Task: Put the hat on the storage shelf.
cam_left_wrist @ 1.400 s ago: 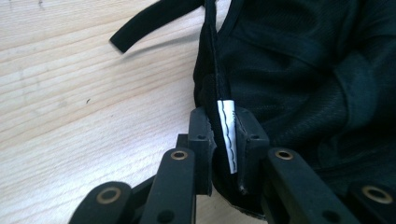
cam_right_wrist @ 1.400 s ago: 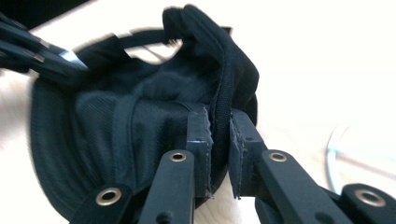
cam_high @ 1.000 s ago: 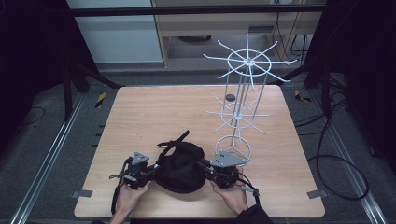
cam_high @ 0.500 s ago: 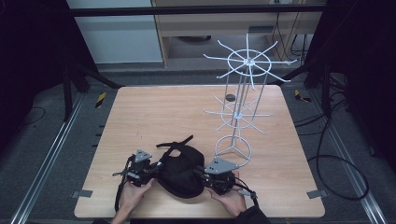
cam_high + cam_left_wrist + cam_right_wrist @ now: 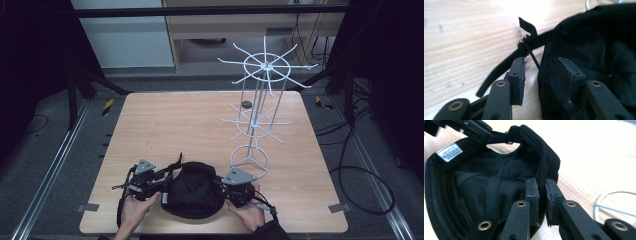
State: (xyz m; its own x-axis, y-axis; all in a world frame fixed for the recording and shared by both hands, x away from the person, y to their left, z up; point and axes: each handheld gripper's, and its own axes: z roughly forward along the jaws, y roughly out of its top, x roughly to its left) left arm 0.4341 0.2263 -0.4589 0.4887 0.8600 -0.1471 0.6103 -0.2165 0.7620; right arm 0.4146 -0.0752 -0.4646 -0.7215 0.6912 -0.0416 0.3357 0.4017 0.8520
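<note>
A black cap (image 5: 192,196) lies upside down near the wooden table's (image 5: 175,120) front edge, with bare wood to its left and behind it and the white wire rack's (image 5: 257,112) ring base just beside it on the right. At the cap's left, the left gripper (image 5: 541,72) is held low over the table, its jaws parted around the cap's edge beside the strap (image 5: 506,63). At the right, the right gripper (image 5: 541,192) has its jaws pinched narrow on the cap's wall.

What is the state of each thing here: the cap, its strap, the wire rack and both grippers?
Black cap: upside down on the table, inside showing.
Strap: loose, lying on the wood.
White wire rack: upright, hooks bare.
Left gripper: open, jaws astride the cap's edge.
Right gripper: shut on the cap's rim.
</note>
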